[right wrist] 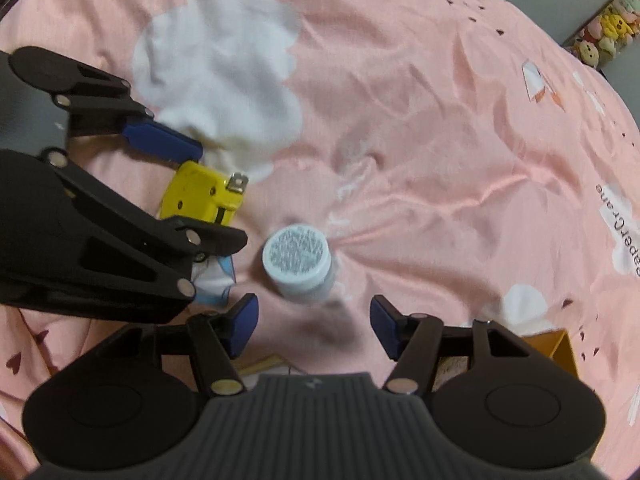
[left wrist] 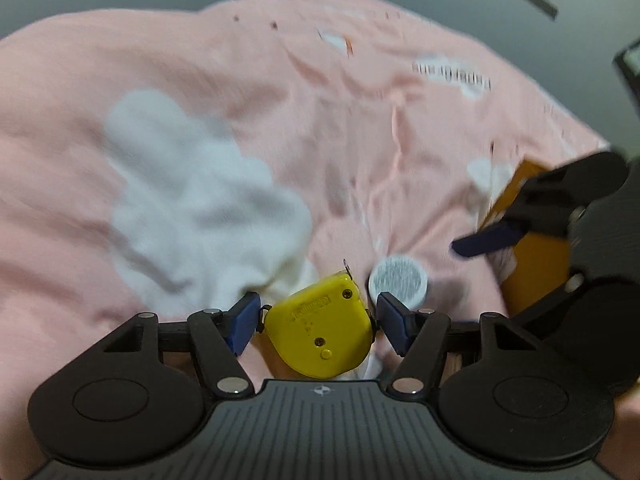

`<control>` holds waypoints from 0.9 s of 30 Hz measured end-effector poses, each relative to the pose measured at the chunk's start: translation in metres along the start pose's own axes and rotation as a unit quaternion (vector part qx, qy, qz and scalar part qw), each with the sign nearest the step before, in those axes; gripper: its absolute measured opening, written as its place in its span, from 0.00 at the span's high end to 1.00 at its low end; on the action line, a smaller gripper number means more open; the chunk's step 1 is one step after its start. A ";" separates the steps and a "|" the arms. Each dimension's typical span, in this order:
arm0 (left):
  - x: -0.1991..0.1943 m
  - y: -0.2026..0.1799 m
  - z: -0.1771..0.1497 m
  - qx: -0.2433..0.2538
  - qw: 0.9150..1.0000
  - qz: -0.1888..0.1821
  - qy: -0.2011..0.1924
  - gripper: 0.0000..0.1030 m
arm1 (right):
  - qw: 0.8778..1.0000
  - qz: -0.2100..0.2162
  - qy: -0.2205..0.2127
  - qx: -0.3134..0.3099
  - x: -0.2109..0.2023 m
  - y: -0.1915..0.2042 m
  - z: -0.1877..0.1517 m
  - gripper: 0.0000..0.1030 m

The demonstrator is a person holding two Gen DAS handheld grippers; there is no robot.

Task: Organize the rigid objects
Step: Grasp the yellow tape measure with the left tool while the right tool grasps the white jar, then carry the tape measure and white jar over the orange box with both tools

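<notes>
A yellow tape measure (left wrist: pixel 320 330) lies on the pink bedsheet between the blue pads of my left gripper (left wrist: pixel 316 322); the jaws stand wide around it with small gaps either side. It also shows in the right wrist view (right wrist: pixel 202 194). A small white jar (left wrist: pixel 398 282) with printed lid stands just beyond the left gripper's right pad. In the right wrist view the jar (right wrist: pixel 298 260) sits just ahead of my right gripper (right wrist: pixel 314 326), which is open and empty. The left gripper (right wrist: pixel 172 184) shows at left there.
An orange cardboard box (left wrist: pixel 532 248) lies at the right, partly behind the right gripper (left wrist: pixel 486 240); its corner shows in the right wrist view (right wrist: pixel 556 350). The pink sheet (right wrist: pixel 440 140) is wrinkled with white cloud prints. Plush toys (right wrist: pixel 608 28) sit beyond the bed.
</notes>
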State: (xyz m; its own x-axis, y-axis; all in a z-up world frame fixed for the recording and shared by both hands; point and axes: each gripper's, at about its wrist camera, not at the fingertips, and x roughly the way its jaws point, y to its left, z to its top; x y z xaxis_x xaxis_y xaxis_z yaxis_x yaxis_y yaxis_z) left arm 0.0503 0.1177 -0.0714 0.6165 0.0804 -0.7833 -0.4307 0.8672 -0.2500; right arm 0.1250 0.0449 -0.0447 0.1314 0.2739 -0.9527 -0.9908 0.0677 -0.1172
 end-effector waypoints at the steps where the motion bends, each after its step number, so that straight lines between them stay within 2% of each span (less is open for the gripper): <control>1: -0.002 0.003 0.001 -0.012 1.000 -0.004 -0.004 0.29 | 1.000 0.001 -0.002 -0.002 0.000 0.001 0.002 0.41; 6: -0.002 0.011 0.004 -0.032 0.999 -0.011 -0.006 0.29 | 1.000 0.006 -0.003 -0.016 0.012 0.005 0.018 0.42; 8: -0.001 0.013 0.006 -0.039 0.999 -0.014 -0.004 0.29 | 1.000 0.008 0.002 -0.019 0.018 0.006 0.022 0.44; 10: 0.001 0.014 0.006 -0.042 0.999 -0.016 -0.004 0.29 | 1.000 0.012 0.006 -0.020 0.024 0.006 0.025 0.51; 16: 0.000 0.016 0.005 -0.050 0.999 -0.017 -0.003 0.29 | 1.000 0.020 0.011 -0.011 0.035 0.007 0.029 0.53; 18: 0.000 0.016 0.005 -0.048 0.999 -0.017 -0.002 0.29 | 1.000 0.016 0.010 -0.012 0.038 0.009 0.029 0.60; 19: 0.000 0.016 0.006 -0.048 0.999 -0.018 -0.001 0.29 | 1.000 0.016 0.010 -0.013 0.039 0.008 0.028 0.60; 27: -0.005 0.016 0.007 -0.055 0.998 -0.025 -0.011 0.29 | 1.000 0.007 -0.010 0.012 0.019 0.003 0.020 0.60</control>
State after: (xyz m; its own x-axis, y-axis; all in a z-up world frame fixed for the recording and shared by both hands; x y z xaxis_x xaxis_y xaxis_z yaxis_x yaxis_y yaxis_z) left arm 0.0452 0.1345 -0.0669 0.6534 0.0497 -0.7554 -0.4670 0.8118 -0.3505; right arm 0.1256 0.0692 -0.0579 0.1177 0.2950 -0.9482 -0.9916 0.0860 -0.0963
